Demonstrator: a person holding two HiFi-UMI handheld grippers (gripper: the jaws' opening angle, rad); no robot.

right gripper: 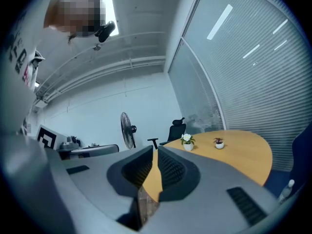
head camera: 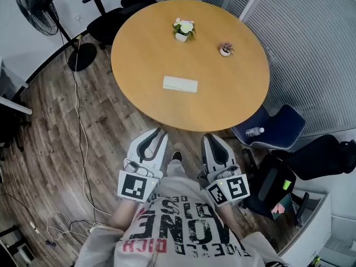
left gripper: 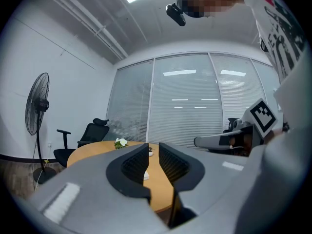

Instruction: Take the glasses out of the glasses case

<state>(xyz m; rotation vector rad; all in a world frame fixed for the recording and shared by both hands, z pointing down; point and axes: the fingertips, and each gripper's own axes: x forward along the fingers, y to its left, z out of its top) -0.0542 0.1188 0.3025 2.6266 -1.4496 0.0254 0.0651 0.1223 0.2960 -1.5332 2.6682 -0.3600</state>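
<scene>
Standing at the near edge of the round wooden table (head camera: pixel 139 65), both grippers held level in front of my chest, short of the tabletop and over the plank floor (head camera: pixel 50 143). My left gripper (head camera: pixel 154 132) is released: its two dark ribbed jaws stand apart with a clear slot between them, and only the tabletop shows through that slot. My right gripper (head camera: pixel 210 137) is clenched, jaw tips meeting, with nothing caught between the pads. The glasses case (head camera: pixel 179 84), white, oblong and closed, lies flat near the middle of the table, well apart from both grippers and roughly between their lines. Beyond it sit a small pot of white flowers (head camera: pixel 183 29) and, to its right, a smaller pot with a pinkish plant (head camera: pixel 225 49). A black standing fan (head camera: pixel 38 7) is off to the left by the wall, with a black office chair (head camera: pixel 105 21) beside the table's far edge. On the right, a blue chair (head camera: pixel 278 128) carries a water bottle (head camera: pixel 255 131). Loose cables (head camera: pixel 83 166) trail across the floor on the left.
</scene>
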